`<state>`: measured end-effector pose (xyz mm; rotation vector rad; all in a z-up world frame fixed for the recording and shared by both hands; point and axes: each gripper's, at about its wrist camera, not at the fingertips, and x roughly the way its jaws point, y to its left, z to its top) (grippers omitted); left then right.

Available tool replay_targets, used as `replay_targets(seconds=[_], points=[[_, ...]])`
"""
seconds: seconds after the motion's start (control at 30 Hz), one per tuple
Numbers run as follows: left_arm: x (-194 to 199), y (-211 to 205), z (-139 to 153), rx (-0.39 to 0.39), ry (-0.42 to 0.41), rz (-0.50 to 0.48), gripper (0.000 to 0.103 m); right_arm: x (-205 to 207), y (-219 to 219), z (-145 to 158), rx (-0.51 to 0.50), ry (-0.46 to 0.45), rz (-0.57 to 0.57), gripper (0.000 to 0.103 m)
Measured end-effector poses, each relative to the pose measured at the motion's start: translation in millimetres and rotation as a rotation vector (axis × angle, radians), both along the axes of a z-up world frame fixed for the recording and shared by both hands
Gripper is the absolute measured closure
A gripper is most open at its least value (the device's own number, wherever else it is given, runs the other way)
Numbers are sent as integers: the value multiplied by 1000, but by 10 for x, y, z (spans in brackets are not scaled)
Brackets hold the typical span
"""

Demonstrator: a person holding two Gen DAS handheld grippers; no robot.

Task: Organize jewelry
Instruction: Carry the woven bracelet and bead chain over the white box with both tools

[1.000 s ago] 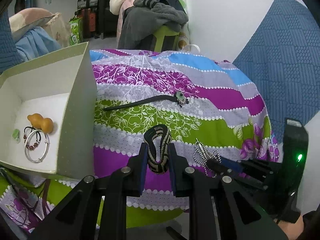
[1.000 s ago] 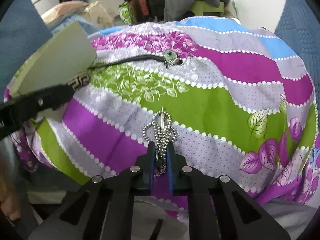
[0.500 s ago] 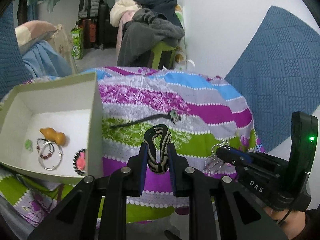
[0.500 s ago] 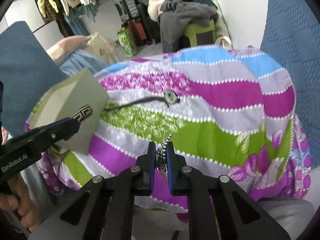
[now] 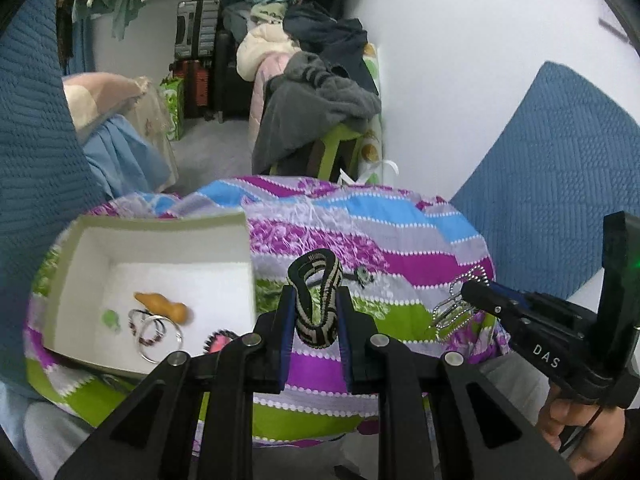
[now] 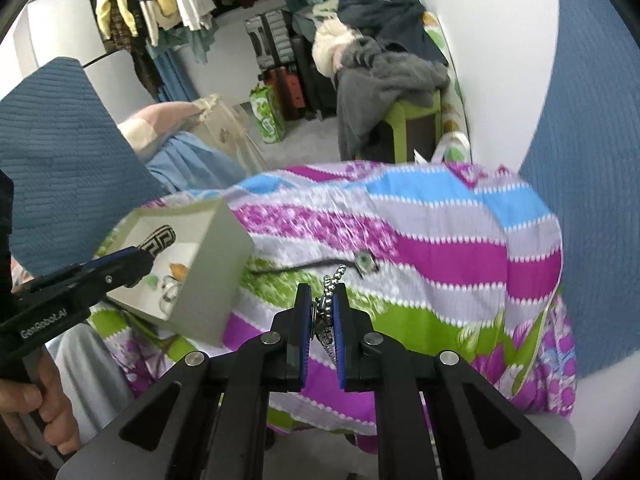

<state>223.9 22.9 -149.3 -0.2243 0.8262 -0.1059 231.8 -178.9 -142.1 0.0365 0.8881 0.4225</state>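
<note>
Left gripper: jaws pinching a black-and-cream patterned woven band bracelet, looped upright. Right gripper: jaws pressed on a silver ball-chain necklace, hanging. Destination: open pale-green cardboard box on the striped floral cloth, left of both; left gripper nearer.

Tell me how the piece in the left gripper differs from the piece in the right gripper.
The striped bracelet is a broad black-and-cream woven band; the ball chain is thin silvery metal beads. The bracelet stands as a stiff loop above the left gripper; the chain hangs limp from the right gripper. Both are clamped clear of the bedspread.
</note>
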Motion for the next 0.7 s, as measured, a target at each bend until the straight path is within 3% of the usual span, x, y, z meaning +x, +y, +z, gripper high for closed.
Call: replay_targets(seconds=[0.4,0.7], points=[[-72,546,698,-6,-84,32,84,64,446,689,5,-71,34,95],[-146,1013,827,-20,-92,65,84,118,888,900,27,-66,86,95]])
